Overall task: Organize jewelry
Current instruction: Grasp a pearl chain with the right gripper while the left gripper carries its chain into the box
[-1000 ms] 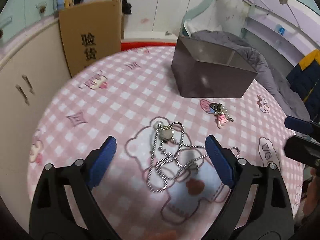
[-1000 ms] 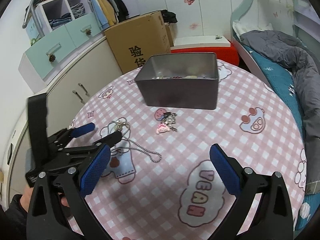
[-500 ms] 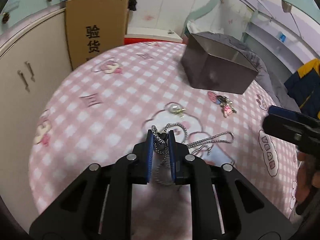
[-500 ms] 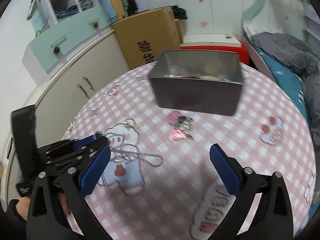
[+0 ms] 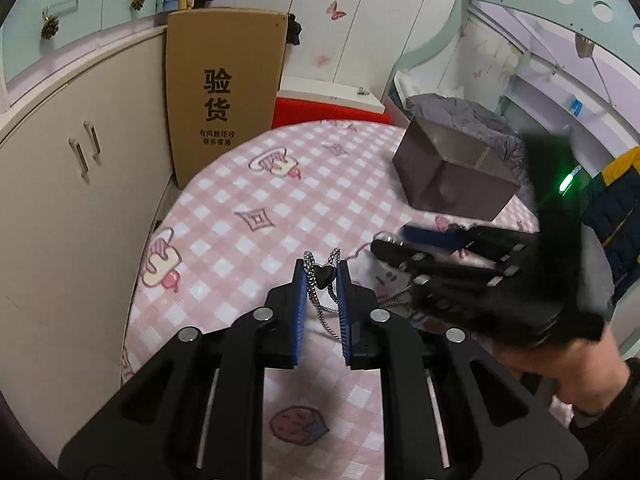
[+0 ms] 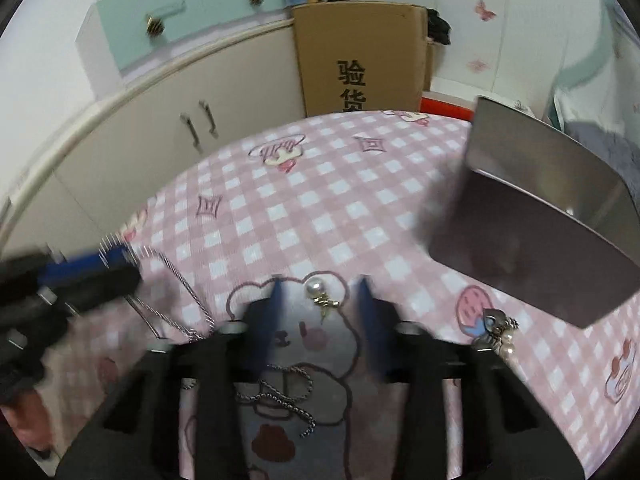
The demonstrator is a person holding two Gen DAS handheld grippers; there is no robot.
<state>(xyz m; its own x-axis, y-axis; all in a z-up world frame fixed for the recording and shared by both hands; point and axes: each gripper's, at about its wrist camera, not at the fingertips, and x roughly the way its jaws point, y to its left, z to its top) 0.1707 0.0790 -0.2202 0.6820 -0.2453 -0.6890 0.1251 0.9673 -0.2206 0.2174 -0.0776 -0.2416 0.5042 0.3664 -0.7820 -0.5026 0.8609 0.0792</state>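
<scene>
Left claw (image 5: 322, 276): clamped on the necklace (image 5: 320, 274), lifted off the desk (image 5: 280, 216).
Right claw (image 6: 318, 304): closing around the pearl earring (image 6: 320, 294), not yet pinched.
Left to do: charm cluster (image 6: 494, 330) beside the box (image 6: 540, 240), unsorted.

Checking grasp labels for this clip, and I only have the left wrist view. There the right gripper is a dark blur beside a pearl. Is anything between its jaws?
Observer: Yes. In the right wrist view the pearl earring lies on the checked tablecloth between the jaws of the right gripper. The jaws are closing and the pads do not touch it yet.
Operator: Any other jewelry near the tin? The gripper blocks that for me.
Observer: A charm cluster lies on the cloth just outside those jaws, near the metal tin, untouched.
Operator: Where does the necklace's chain go?
Observer: The loose necklace chain lies coiled on the cloth beneath the right gripper.
</scene>
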